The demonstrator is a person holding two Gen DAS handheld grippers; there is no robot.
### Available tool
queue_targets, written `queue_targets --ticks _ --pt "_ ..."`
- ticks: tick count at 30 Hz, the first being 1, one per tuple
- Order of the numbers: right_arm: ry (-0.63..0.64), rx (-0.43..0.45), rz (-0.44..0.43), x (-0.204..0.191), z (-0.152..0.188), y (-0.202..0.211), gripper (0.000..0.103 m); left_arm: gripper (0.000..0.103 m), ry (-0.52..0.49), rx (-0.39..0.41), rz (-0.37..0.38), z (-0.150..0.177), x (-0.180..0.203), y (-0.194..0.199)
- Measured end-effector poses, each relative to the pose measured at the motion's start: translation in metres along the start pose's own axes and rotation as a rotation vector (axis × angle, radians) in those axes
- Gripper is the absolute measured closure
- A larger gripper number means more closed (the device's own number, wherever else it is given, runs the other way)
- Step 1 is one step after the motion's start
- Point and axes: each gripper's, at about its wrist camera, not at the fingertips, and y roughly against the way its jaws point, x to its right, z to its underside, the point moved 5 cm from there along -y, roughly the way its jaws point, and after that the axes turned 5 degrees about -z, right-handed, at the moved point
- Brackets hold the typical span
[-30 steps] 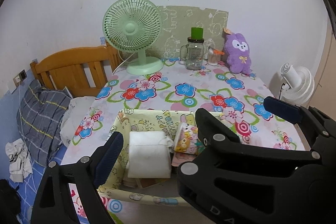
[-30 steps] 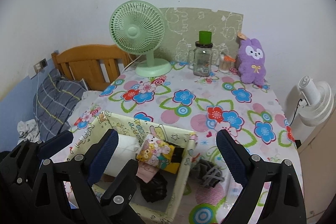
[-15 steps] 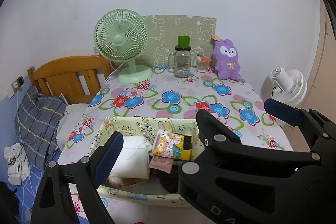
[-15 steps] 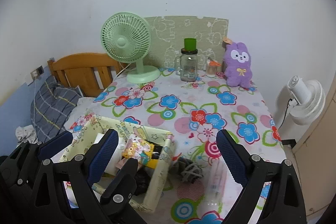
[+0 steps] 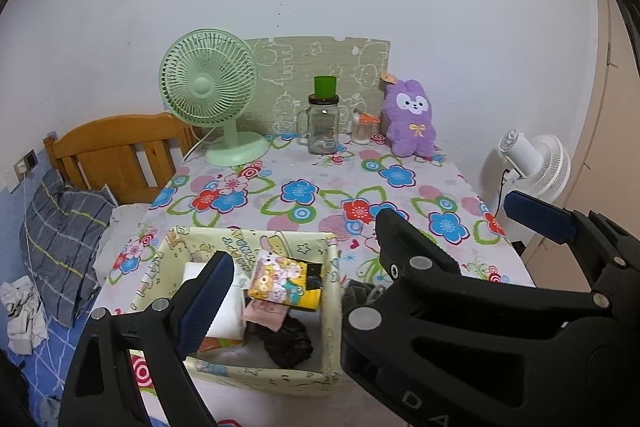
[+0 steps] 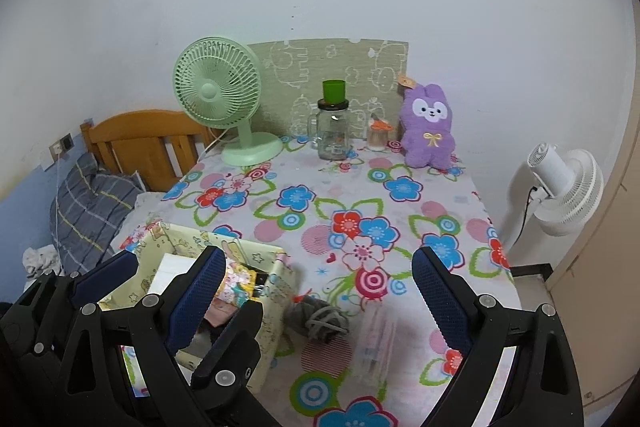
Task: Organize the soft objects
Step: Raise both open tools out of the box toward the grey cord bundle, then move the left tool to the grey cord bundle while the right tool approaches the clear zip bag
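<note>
Both grippers are held wide apart and empty above the near table edge, the left gripper (image 5: 368,247) over the bin (image 5: 332,307), the right gripper (image 6: 316,267) over the grey bundle (image 6: 316,317). The bundle lies on the cloth just beside the bin, outside it, so it is judged the next item to be stowed.

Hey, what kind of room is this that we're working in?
Most likely a bedroom at home: a wooden bed headboard with a plaid pillow stands beside the floral-covered table, and a purple plush bunny sits at its back.
</note>
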Motion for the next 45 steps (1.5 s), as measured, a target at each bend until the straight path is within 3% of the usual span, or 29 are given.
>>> queue_targets --ticks 25,45 --pt "-0.028 0.015 0.036 0.055 0.037 0.001 0.007 0.008 -0.018 -0.024 0.024 0.032 0.059 -0.019" --pt "-0.037 -0.051 0.009 0.083 0.085 -0.029 0.007 0.008 -0.01 -0.118 0.003 0.08 0.081 -0.051"
